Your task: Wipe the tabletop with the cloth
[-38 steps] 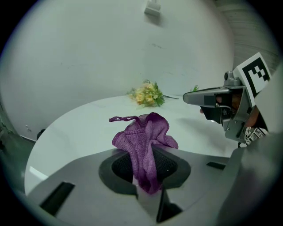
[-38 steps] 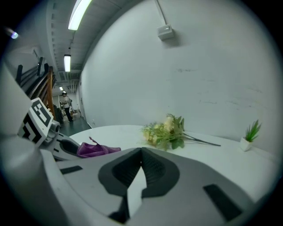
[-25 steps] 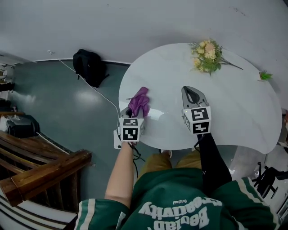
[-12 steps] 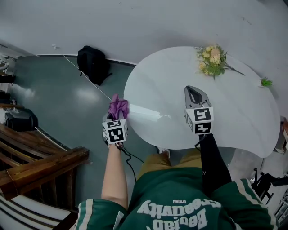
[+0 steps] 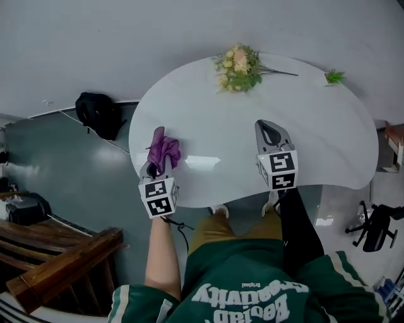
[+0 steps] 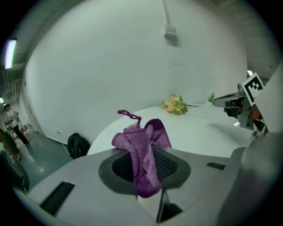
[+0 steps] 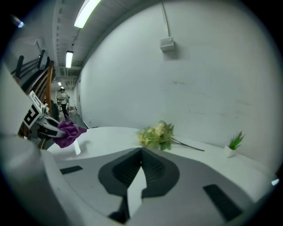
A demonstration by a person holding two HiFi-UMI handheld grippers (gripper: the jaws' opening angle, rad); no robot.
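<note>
Head view: one white table (image 5: 328,145), two grippers over it. Left gripper (image 5: 156,165) is at the table's left edge, jaws clamped on the single purple cloth (image 5: 163,149), which bunches up past the tips; can't tell if it touches the top. Right gripper (image 5: 270,128) is over the table's near side, jaws pressed together, nothing between them. One bunch of flowers (image 5: 238,66) and one small plant (image 5: 334,77) lie at the table's far edge. One black backpack (image 5: 98,113) sits left of the table.

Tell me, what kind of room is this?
Probably a big plain workroom or hall, not a home: a bare shiny floor, long strip lights overhead, and a backpack lying near the white table.
</note>
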